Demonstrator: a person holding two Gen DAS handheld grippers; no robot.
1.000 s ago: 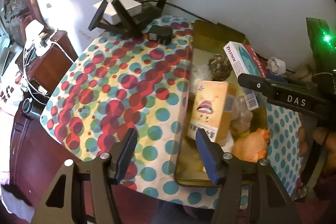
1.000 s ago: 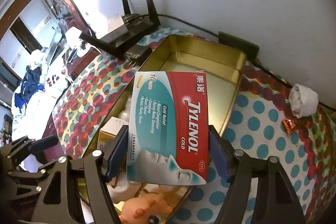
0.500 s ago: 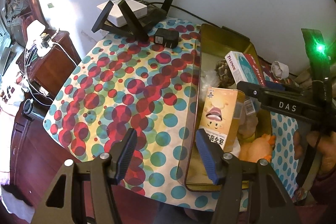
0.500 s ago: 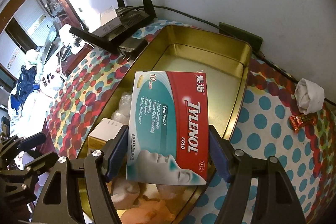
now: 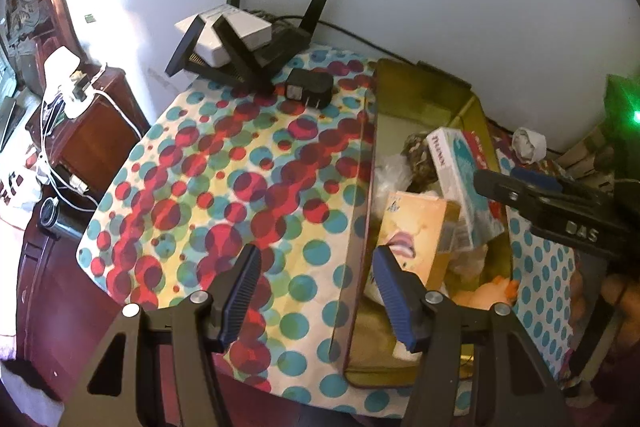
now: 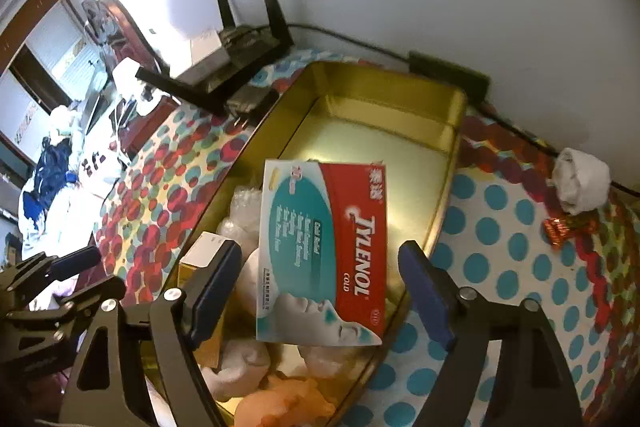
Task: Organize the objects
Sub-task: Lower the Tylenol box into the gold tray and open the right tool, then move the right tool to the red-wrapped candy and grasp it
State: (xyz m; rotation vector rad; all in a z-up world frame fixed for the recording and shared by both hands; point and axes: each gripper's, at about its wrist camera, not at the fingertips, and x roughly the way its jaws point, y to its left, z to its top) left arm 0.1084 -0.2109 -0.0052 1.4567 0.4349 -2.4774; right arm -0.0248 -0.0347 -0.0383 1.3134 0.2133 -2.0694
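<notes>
Tylenol box (image 6: 324, 247) lies in the gold tin (image 6: 448, 187), free between the released right tongs (image 6: 320, 291); left tongs (image 5: 316, 291) gape empty.

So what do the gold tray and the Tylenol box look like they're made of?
The gold tray looks like thin metal, probably tin: its glossy walls mirror the tablecloth. The Tylenol box looks like coated printed cardboard, with sharp folded edges and a slight sheen.

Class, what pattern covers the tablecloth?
The tablecloth has overlapping red, teal and green dots on pale yellow; clearest in the left wrist view.
</notes>
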